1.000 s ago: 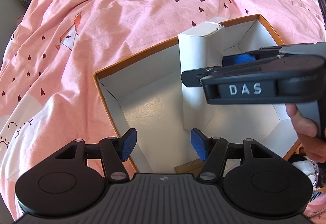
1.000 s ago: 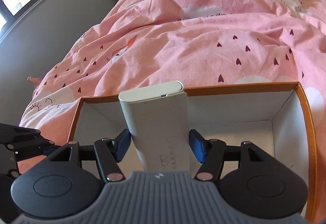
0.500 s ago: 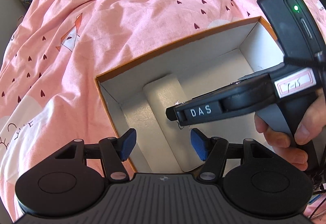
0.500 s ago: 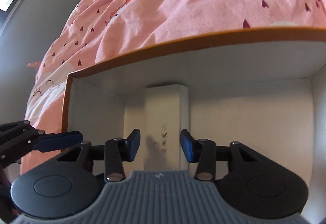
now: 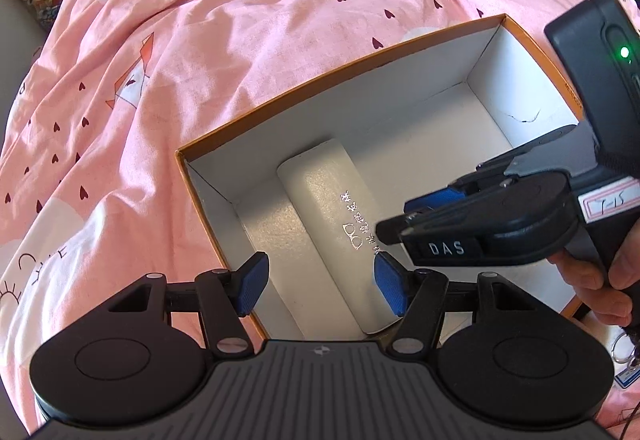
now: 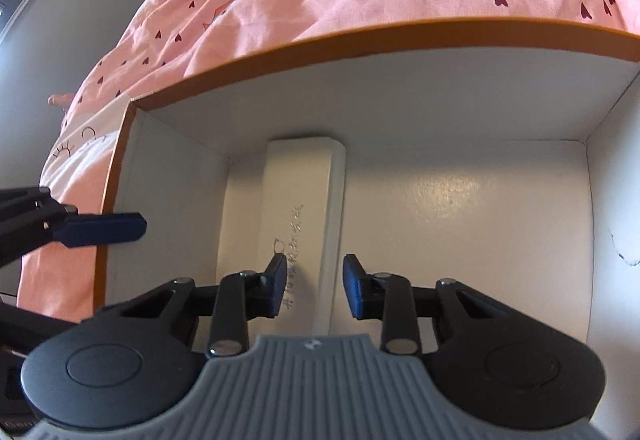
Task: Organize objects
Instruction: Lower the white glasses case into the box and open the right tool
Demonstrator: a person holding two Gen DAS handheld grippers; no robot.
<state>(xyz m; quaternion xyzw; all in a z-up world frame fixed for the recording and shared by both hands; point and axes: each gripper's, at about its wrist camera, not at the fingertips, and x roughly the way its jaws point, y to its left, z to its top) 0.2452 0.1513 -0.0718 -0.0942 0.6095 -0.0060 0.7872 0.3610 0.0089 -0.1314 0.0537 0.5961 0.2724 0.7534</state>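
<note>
Case [image 5: 324, 216] lies flat in box [image 5: 332, 88], by left wall, leaving floor free; my right gripper [image 6: 314, 290] closing, narrow, gripping nothing; left gripper [image 5: 320, 288] wide, empty

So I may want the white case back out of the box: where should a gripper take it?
Across the middle of the case, from above, fingers on its long sides. It lies flat on the box floor, its far end at a wall.
</note>
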